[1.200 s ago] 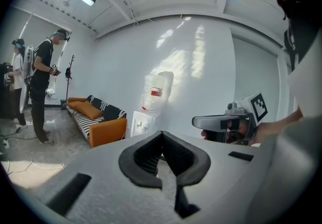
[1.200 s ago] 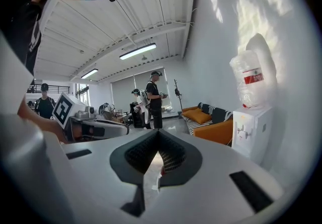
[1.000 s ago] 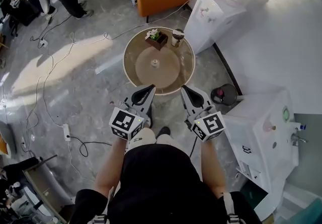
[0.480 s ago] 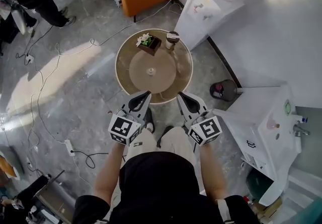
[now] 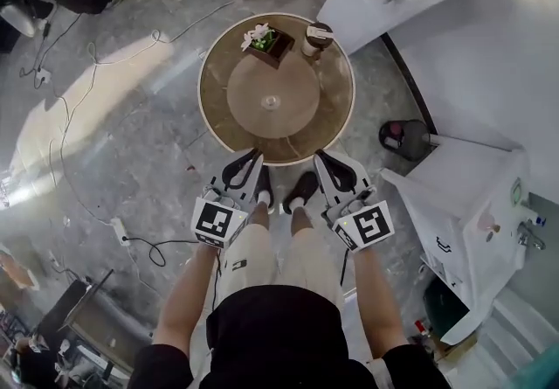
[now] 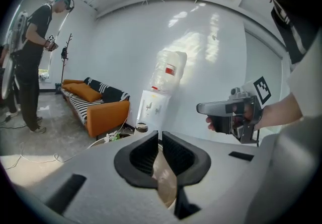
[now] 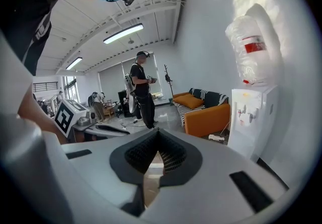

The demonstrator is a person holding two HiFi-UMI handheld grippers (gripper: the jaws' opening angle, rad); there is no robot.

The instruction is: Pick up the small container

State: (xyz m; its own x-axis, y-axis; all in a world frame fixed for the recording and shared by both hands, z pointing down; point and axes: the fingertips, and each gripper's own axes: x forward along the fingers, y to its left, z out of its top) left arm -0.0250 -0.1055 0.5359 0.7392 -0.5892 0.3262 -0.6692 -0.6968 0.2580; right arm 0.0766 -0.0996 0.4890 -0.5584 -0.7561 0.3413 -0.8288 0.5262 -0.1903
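Both arms forward; left gripper (image 5: 253, 156), right gripper (image 5: 323, 157) side by side, jaws together

Bright daylight, glare on floor (image 5: 61, 116), fisheye edges.

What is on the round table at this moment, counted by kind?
Planter box with a plant: 1
Lidded cup: 1
Small clear item at the centre: 1
Total on the round table: 3
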